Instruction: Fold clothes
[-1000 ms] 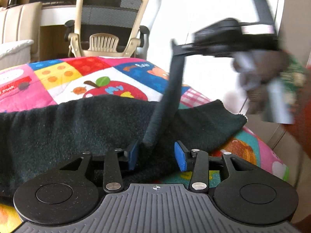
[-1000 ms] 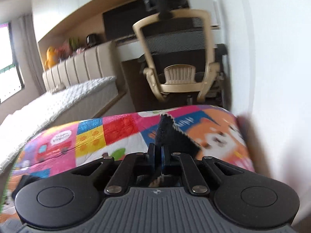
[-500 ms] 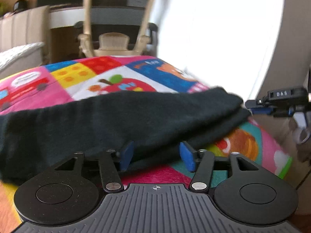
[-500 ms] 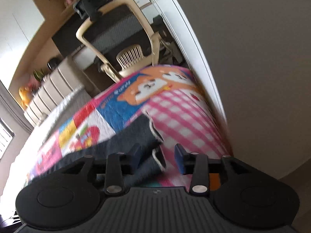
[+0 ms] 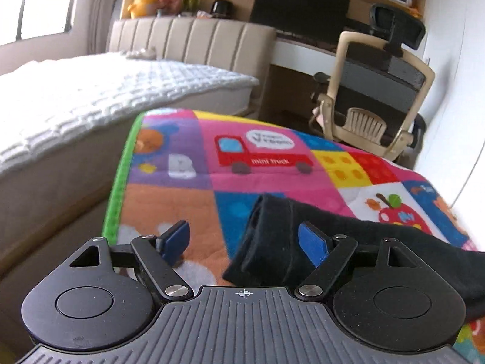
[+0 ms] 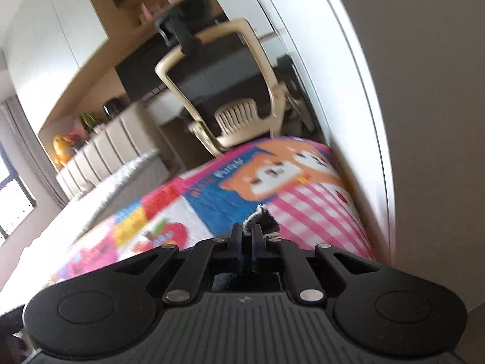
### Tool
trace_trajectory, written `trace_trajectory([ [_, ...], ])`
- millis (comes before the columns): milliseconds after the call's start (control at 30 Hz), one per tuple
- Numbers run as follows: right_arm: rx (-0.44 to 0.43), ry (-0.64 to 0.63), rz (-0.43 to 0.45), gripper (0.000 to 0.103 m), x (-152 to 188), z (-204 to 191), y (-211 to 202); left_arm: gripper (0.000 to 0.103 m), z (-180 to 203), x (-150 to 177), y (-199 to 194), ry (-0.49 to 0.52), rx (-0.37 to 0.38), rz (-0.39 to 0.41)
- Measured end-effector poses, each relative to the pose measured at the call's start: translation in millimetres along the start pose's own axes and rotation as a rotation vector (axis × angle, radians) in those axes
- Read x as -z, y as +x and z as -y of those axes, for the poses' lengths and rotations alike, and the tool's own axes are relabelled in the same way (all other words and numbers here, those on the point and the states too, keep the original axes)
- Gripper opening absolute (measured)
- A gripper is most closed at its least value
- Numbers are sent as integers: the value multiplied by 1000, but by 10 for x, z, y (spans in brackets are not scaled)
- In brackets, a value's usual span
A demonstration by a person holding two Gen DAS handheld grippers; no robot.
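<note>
A black fleece garment (image 5: 272, 242) lies folded in a long band across a colourful patchwork quilt (image 5: 257, 163). Its rolled left end sits between the blue pads of my left gripper (image 5: 245, 239), which is open and low over the quilt; whether the pads touch it I cannot tell. In the right wrist view my right gripper (image 6: 248, 233) is shut on a corner of the black garment (image 6: 262, 221), whose pale stitched edge sticks up just past the fingertips. The rest of the cloth is hidden below that gripper's body.
A white quilted bed (image 5: 91, 97) with a beige headboard stands left of the quilt. A beige office chair (image 5: 376, 100) and a desk stand behind it. A white wall (image 6: 379, 91) runs close along the quilt's right side.
My left gripper swung left to the garment's rolled left end and stays open. My right gripper, open half a second ago beside the garment's corner, has shut on that corner.
</note>
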State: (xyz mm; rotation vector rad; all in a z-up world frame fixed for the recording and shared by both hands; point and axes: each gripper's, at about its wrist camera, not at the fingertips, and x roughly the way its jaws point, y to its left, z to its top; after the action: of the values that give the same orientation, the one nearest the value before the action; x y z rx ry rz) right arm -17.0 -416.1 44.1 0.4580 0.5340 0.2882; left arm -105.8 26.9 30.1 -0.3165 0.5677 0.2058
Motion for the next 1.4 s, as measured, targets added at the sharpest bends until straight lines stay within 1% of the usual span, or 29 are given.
trace_trajectory([
  [67, -33, 28, 1, 5, -5, -12, -132, 88, -146, -46, -18, -47, -50, 15],
  [100, -46, 44, -3, 5, 12, -2, -185, 88, -176, -48, -9, -59, -61, 15],
  [167, -27, 59, -33, 5, 118, 55, -190, 88, -135, -2, 58, -53, -50, -2],
  [233, 9, 87, -75, 5, 236, 155, -141, 83, -113, 31, 129, -53, -42, -15],
  [267, 30, 110, -96, 5, 285, 219, -90, 66, -107, 43, 163, -45, -47, -17],
  [300, 37, 133, -111, 5, 322, 275, -43, 58, -100, 40, 186, -37, -57, -18],
  [367, 40, 146, -111, 5, 346, 306, 5, 38, -116, 15, 195, -32, -79, -12],
  [500, 5, 91, -52, 5, 181, 183, -43, 36, -151, -102, 106, -1, -69, 17],
  [600, -56, 72, -5, 5, 13, 87, -137, 36, -144, -200, -20, 20, -76, 67],
  [633, -62, 63, 1, 5, -4, 68, -153, 36, -153, -223, -48, 18, -80, 77],
  [700, -40, 49, -14, 5, 36, 75, -114, 37, -176, -254, -92, 12, -89, 91],
  [733, -28, 44, -23, 5, 60, 83, -93, 37, -197, -246, -94, 8, -93, 85],
  [833, 40, 85, -94, 5, 246, 247, 57, 38, -255, -165, -54, 7, -117, 46],
  [900, 81, 81, -111, 6, 344, 315, 106, 41, -288, -70, -11, 14, -135, 9],
  [933, 99, 76, -114, 6, 383, 339, 126, 43, -304, -35, -4, 15, -142, -1],
  [967, 117, 60, -104, 6, 392, 341, 126, 49, -323, -10, -7, 12, -146, -6],
  [1000, 131, 44, -89, 6, 382, 333, 123, 51, -347, 2, -22, 2, -145, -6],
  [1033, 145, 25, -73, 10, 360, 316, 112, 53, -371, 4, -41, -10, -139, -3],
  [1067, 153, 8, -60, 10, 334, 301, 105, 54, -389, 0, -55, -24, -128, -2],
  [1100, 141, 1, -56, 11, 305, 288, 109, 56, -406, -6, -63, -37, -114, -4],
  [1133, 129, -6, -51, 20, 276, 276, 112, 62, -417, -10, -66, -48, -102, -6],
  [1167, 117, -13, -47, 30, 248, 264, 117, 70, -423, -10, -63, -55, -93, -9],
  [1200, 103, -18, -51, 50, 225, 252, 139, 74, -425, -7, -57, -60, -83, -11],
  [1233, 99, -36, -60, 54, 211, 227, 176, 81, -423, -1, -47, -63, -74, -14],
  [1267, 95, -53, -70, 54, 197, 203, 216, 83, -416, 6, -35, -64, -63, -17],
  [1367, 65, -92, -145, 55, 191, 142, 383, 86, -375, 29, 32, -60, -36, -45],
  [1400, 48, -104, -166, 53, 202, 116, 432, 86, -360, 37, 61, -59, -30, -55],
])
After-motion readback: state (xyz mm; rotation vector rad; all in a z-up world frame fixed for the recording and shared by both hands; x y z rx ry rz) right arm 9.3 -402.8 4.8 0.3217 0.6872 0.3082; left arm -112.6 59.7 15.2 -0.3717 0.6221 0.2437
